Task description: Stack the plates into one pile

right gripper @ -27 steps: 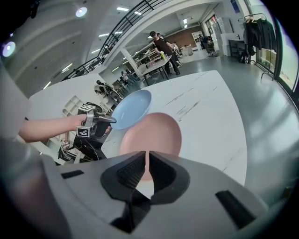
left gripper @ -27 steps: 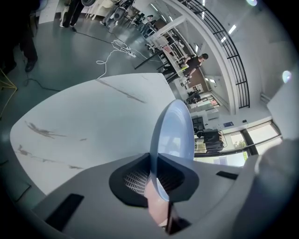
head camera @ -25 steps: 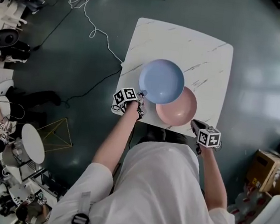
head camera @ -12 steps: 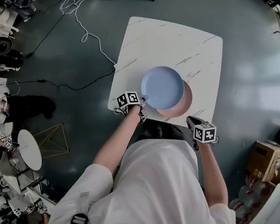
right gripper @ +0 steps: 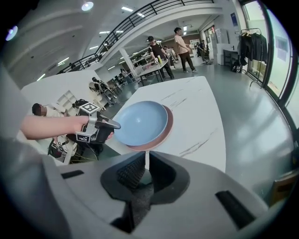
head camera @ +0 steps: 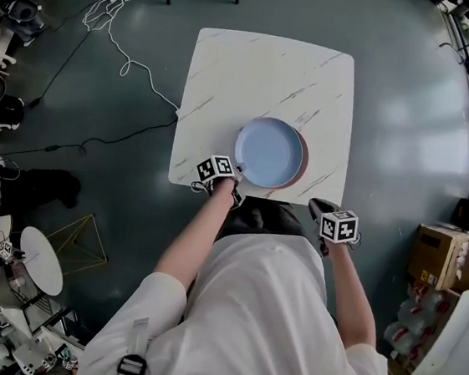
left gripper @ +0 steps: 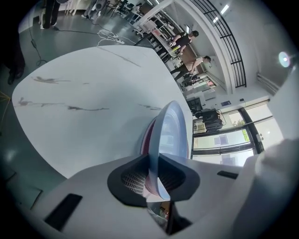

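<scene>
A blue plate [head camera: 268, 151] lies on a pink plate [head camera: 304, 160] near the front edge of the white marble table [head camera: 265, 68]; only a crescent of pink shows at its right. My left gripper [head camera: 238, 162] is at the blue plate's near-left rim. In the left gripper view that rim [left gripper: 170, 135] runs between the jaws, whose pads lie against it; the jaws have just been opening. The pink plate [left gripper: 148, 137] shows beneath it. My right gripper [head camera: 315, 205] hovers off the table's front right corner, shut with nothing in it, facing both plates [right gripper: 140, 122].
White cables [head camera: 121, 39] trail across the dark floor left of the table. Cardboard boxes [head camera: 446, 249] stand at the right, a small round white table [head camera: 41, 260] at the lower left. People stand far off in the hall [right gripper: 180, 39].
The blue plate has slid right and toward me, from half overlapping the pink plate to sitting squarely on it. My left gripper moved with it. My right gripper stayed beside the table's front edge.
</scene>
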`<state>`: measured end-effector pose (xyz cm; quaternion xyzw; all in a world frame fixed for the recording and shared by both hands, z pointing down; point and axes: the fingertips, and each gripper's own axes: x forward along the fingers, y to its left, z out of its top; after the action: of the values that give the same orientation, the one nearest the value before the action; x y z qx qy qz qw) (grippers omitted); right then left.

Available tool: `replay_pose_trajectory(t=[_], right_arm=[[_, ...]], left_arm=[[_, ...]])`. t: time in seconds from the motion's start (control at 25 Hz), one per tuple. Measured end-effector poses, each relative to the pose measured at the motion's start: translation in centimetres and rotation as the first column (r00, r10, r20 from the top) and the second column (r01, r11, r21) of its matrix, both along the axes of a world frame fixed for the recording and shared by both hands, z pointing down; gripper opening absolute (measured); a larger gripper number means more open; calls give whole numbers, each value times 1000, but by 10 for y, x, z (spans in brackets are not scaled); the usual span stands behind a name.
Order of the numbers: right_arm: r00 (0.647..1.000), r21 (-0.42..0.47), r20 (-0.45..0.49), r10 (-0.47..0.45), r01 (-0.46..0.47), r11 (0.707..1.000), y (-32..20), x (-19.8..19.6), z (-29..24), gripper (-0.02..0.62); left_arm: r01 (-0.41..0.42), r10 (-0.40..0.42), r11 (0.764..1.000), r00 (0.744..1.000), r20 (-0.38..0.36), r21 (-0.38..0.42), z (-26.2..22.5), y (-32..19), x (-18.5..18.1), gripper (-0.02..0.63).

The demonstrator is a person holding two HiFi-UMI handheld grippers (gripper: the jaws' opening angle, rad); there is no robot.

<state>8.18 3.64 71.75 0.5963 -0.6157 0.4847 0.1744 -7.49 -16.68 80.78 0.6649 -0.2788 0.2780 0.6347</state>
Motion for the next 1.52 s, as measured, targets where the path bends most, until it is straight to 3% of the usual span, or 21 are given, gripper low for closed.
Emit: replay_pose_trajectory(t=[0.24,0.36,0.44,0.88,0.96,1.12,1.4,1.52], right_arm=[[1000,-12,4,17,-17,1000,22,1,5,41],[1000,-15,3,9,-9,1000,26,3,7,41],[1000,-2,0,0,0,1000,21,8,7,41],[994,82,18,-105,103,991,27,23,-13,41],[992,109,19,-128,125,986,31,25,-22,41],[982,178,-4,-191,189,966,44,25,-41,41],[978,305,-37,-203,205,930,75,34,-82,41],[978,369,-33,-207,205,907,87,35,-101,41]], left_arm=[[-59,59,998,998,-23,20,-3,12,18,66],[-112,113,993,993,-25,44,-8,16,21,190],[-126,128,990,991,-27,61,-11,15,21,229],[-71,81,967,996,-35,243,-58,52,-8,238],[-51,66,945,997,-35,324,-74,62,-12,216],[-13,28,864,999,-21,503,-110,87,-19,111],[-37,17,756,999,37,653,-150,153,-29,51],[-54,34,698,999,41,714,-174,177,-26,29]])
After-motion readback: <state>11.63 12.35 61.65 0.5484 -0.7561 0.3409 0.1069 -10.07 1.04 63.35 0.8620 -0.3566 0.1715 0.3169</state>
